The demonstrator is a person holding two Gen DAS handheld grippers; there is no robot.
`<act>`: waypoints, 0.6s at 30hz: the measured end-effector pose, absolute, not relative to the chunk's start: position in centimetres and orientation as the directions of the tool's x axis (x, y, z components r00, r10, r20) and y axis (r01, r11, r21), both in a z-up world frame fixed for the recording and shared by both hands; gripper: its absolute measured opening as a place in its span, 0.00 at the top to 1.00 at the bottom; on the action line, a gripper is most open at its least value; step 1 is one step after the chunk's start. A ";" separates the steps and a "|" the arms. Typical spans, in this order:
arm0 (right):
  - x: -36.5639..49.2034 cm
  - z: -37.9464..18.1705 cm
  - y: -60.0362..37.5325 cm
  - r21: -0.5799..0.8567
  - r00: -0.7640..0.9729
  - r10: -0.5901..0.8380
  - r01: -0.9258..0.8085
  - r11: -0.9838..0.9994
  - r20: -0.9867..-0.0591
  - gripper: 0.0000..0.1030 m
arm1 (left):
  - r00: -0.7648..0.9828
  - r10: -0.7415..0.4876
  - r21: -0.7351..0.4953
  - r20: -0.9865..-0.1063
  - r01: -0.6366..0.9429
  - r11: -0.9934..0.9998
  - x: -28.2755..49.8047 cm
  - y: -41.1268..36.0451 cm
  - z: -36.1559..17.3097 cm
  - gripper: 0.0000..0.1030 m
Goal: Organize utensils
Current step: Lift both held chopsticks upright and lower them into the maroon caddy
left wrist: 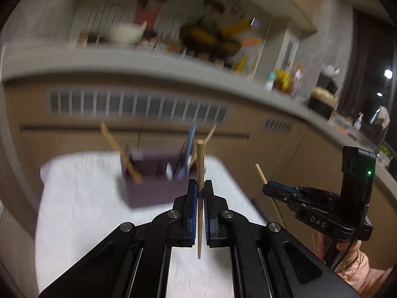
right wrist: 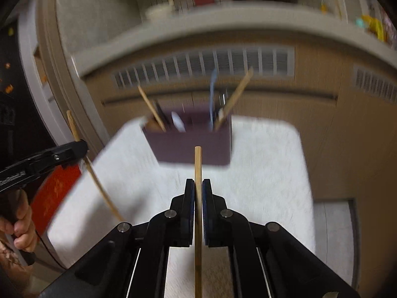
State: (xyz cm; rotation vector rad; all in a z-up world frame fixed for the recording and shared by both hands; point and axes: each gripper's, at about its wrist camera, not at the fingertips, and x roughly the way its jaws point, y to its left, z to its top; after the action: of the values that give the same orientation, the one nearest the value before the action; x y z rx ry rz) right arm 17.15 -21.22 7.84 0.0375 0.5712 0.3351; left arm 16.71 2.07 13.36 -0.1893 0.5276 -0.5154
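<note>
left claw (left wrist: pixel 200 188): clenched on a wooden chopstick (left wrist: pixel 200 173), pads tight on both sides of the shaft
left chopstick pose: close to upright between the pads, thick blunt end up, thin tip hanging below the claw over the white desk (left wrist: pixel 82 198)
right claw (right wrist: pixel 197 186): clenched on a second chopstick (right wrist: pixel 198 164), blue pads pressed against it
right chopstick pose: vertical in the right wrist view, flat end above the pads, the rest of the shaft running down out of the bottom of the frame
cross views: right claw shows at the right edge of the left wrist view, gripping its stick tilted; left claw (right wrist: pixel 74 150) shows at the left edge of the right wrist view with its stick slanting
hands: bare fingers wrapped on the left claw's handle (right wrist: pixel 21 231)
utensil holder (left wrist: pixel 153 186): dark purple box standing on the desk, ahead of both claws, apart from both held sticks
holder contents: wooden sticks leaning out to left and right, a blue utensil (left wrist: pixel 188 146) near the right side, a white utensil (right wrist: pixel 178 122) near the middle; which compartment each sits in cannot be told, too blurred
desk surface: white, textured
background: tan cabinet front with a slatted vent (left wrist: pixel 139 104), grey counter above it carrying a white bowl (left wrist: pixel 126 33) and bottles (left wrist: pixel 285 79); heavy motion blur
</note>
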 end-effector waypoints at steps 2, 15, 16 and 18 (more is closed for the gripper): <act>17.3 12.4 -21.1 0.112 0.837 0.334 -0.318 0.942 -0.433 0.94 | 0.776 -0.522 -0.281 -0.354 0.445 0.851 17.1 2.5 17.4 0.95; 26.6 24.9 -17.6 0.102 0.934 0.350 -0.342 0.934 -0.074 0.94 | 0.876 -0.432 -0.189 -0.215 0.397 0.898 25.4 4.5 24.7 0.95; 27.7 23.9 -17.2 0.110 0.936 0.343 -0.334 0.936 -0.075 0.94 | 0.871 -0.434 -0.196 -0.229 0.396 0.897 26.1 4.6 23.8 0.95; 29.2 22.2 -17.2 0.117 0.936 0.342 -0.332 0.936 -0.084 0.94 | 0.859 -0.439 -0.205 -0.266 0.394 0.896 27.8 4.5 21.4 0.95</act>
State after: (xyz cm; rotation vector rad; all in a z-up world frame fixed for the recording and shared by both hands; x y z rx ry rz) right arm 29.24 -17.22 22.19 0.1017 0.1033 0.3452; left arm 27.84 4.53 21.42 -0.1451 0.3127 -0.4389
